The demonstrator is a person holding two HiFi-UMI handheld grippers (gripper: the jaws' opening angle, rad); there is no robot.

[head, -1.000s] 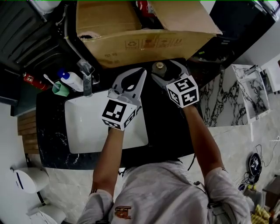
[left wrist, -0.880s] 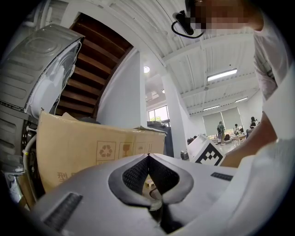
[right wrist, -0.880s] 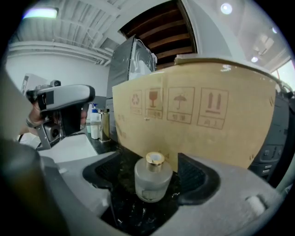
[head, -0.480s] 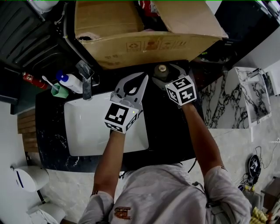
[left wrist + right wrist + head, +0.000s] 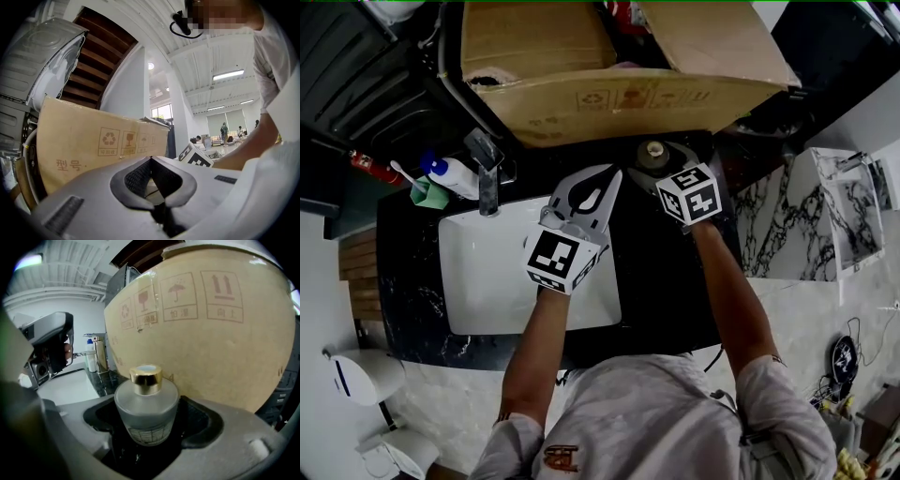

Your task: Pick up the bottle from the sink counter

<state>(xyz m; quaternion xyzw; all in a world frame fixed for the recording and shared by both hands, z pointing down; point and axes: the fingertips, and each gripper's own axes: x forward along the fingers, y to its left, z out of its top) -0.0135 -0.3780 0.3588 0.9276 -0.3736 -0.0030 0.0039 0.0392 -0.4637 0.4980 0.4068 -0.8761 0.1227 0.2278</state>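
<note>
A small frosted glass bottle with a gold cap stands on the black sink counter, close in front of a cardboard box. In the head view the bottle shows between the fingers of my right gripper. The right gripper is open, one jaw on each side of the bottle, with thin gaps at the pads. My left gripper hovers over the right edge of the white sink, shut and empty. In its own view the left gripper points at the box.
A faucet stands at the back of the sink. Left of it are a white bottle with a blue cap and a green cup with a toothbrush. The box overhangs the counter's back edge. Marble floor lies to the right.
The right gripper has slid forward, so the bottle sits deeper between its jaws, which stand slightly wider. The left gripper has drifted a little to the right.
</note>
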